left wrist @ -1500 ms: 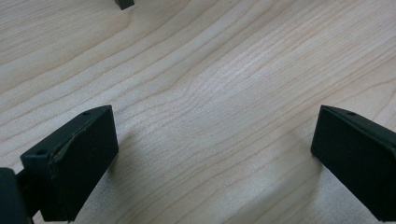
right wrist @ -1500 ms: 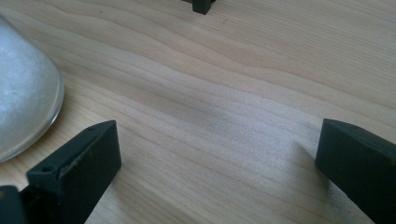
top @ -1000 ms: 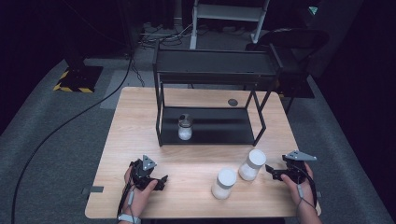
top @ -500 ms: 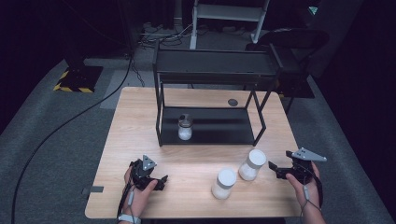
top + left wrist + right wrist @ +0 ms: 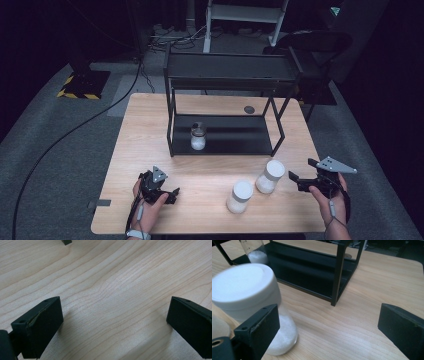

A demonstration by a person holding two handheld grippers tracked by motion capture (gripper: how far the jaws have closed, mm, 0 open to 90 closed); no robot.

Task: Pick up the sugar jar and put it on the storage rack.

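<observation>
Table (image 5: 150, 125): light wooden top, carrying all items listed below.

Shelf rack (image 5: 225, 80): black metal frame with a dark base tray and an upper tray, standing at the middle of the table's far half. One of its legs (image 5: 337, 275) shows in the right gripper view.

Open jar (image 5: 198, 136): clear glass, no lid, part-filled with white powder; upright on the rack's base tray, toward its left end. Also seen at (image 5: 255, 251).

Capped jar, right (image 5: 270, 176): clear glass with a white lid, white powder in the bottom; upright on the table in front of the rack's right half, near the right edge. In the right gripper view it stands (image 5: 249, 295) just beyond that gripper's left jaw, not between the jaws.

Capped jar, front (image 5: 239, 196): same pattern, white lid; upright close to the near edge, just beside the other capped jar and to its left.

Small dark disc (image 5: 249, 109): flat on the table behind the rack, toward the far edge.

Right gripper (image 5: 303, 176): held above the near right corner, pointing left at the capped jars, apart from them. Jaws stand wide apart with nothing between them.

Left gripper (image 5: 172, 194): low over the near edge, left of centre. Jaws spread wide over bare wood (image 5: 112, 302), gripping nothing.
</observation>
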